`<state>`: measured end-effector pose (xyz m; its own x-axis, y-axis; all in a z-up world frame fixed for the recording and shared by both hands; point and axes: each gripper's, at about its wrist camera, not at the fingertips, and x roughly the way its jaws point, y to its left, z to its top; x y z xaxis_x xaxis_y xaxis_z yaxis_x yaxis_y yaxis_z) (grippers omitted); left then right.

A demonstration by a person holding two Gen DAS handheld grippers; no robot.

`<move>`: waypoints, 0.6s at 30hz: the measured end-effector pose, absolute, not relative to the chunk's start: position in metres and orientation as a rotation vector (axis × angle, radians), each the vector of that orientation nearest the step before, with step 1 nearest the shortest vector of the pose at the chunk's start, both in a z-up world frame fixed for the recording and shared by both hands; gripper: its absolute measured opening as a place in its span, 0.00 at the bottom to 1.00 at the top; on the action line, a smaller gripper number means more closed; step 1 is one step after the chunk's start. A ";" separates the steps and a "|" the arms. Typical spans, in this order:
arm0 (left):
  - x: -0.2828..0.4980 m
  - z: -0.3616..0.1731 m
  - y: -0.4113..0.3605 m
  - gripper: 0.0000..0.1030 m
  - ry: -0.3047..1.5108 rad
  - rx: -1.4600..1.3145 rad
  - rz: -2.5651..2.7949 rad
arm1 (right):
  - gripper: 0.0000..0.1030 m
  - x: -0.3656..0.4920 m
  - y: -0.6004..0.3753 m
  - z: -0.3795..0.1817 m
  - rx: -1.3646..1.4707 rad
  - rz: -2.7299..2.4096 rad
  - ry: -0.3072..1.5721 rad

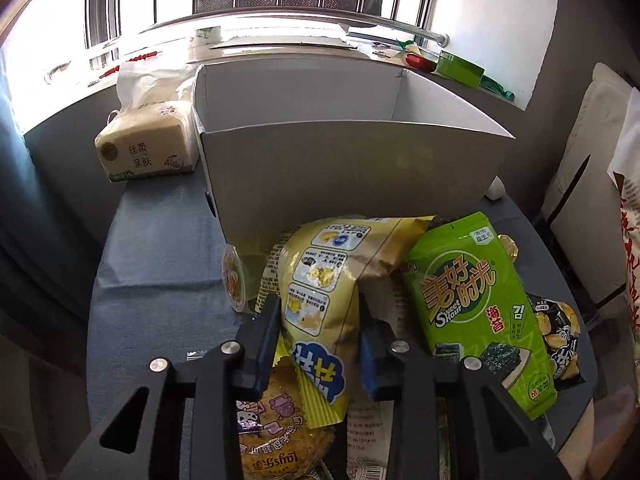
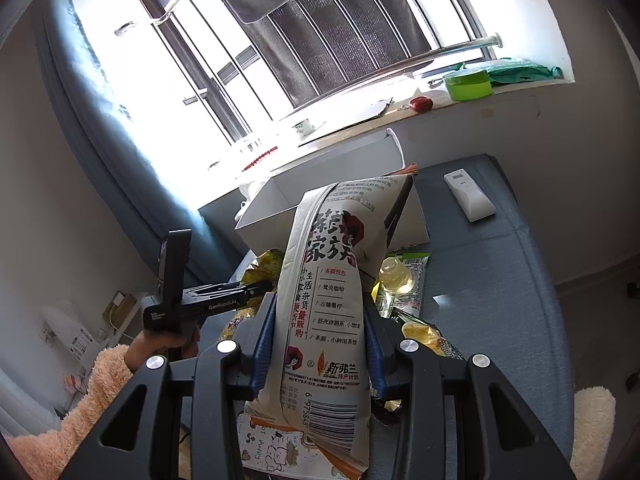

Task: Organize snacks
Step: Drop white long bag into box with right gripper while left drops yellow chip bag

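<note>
My left gripper (image 1: 318, 320) is shut on a yellow chip bag (image 1: 320, 280), held among the snack pile in front of the open white box (image 1: 352, 168). A green seaweed packet (image 1: 476, 308) lies to its right, a Lay's bag (image 1: 276, 440) below, a small jelly cup (image 1: 234, 278) to the left. My right gripper (image 2: 320, 340) is shut on a tall white snack bag (image 2: 328, 304) with Chinese print, lifted above the pile, in front of the white box (image 2: 280, 200). The left gripper (image 2: 216, 300) shows in the right wrist view, low over the snacks.
A tissue pack (image 1: 148, 148) sits left of the box on the blue-grey cloth (image 1: 160, 248). A black chip packet (image 1: 560, 340) lies at the right. A white remote (image 2: 468, 196) lies on the cloth right of the box. The windowsill holds a green container (image 2: 468, 84).
</note>
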<state>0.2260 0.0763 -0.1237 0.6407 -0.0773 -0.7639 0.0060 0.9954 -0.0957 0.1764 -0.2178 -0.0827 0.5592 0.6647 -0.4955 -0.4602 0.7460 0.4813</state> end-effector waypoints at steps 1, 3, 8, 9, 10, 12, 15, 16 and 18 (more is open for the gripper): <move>0.219 -0.118 0.077 0.32 0.840 -0.090 -0.049 | 0.42 0.177 -0.217 -0.083 0.313 0.677 0.717; 0.206 -0.103 0.082 0.29 0.792 -0.122 -0.056 | 0.42 0.177 -0.216 -0.084 0.307 0.679 0.710; 0.189 -0.057 0.088 0.27 0.664 -0.171 -0.088 | 0.42 0.192 -0.206 -0.080 0.295 0.700 0.707; 0.189 -0.047 0.090 0.27 0.635 -0.193 -0.103 | 0.42 0.198 -0.201 -0.077 0.287 0.706 0.701; 0.192 -0.038 0.091 0.27 0.611 -0.209 -0.114 | 0.42 0.206 -0.198 -0.072 0.277 0.709 0.690; 0.203 -0.020 0.089 0.27 0.567 -0.205 -0.108 | 0.42 0.224 -0.188 -0.062 0.253 0.711 0.668; 0.235 -0.004 0.095 0.27 0.543 -0.238 -0.110 | 0.42 0.266 -0.172 -0.050 0.226 0.694 0.671; 0.247 0.000 0.099 0.27 0.543 -0.265 -0.110 | 0.42 0.283 -0.166 -0.048 0.226 0.682 0.679; 0.272 0.003 0.105 0.27 0.551 -0.292 -0.101 | 0.42 0.316 -0.154 -0.042 0.216 0.674 0.680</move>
<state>0.2722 0.1049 0.0030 0.8481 -0.1724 -0.5010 0.0166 0.9538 -0.3001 0.3165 -0.1538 -0.0423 0.5772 0.6389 -0.5085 -0.5032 0.7688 0.3947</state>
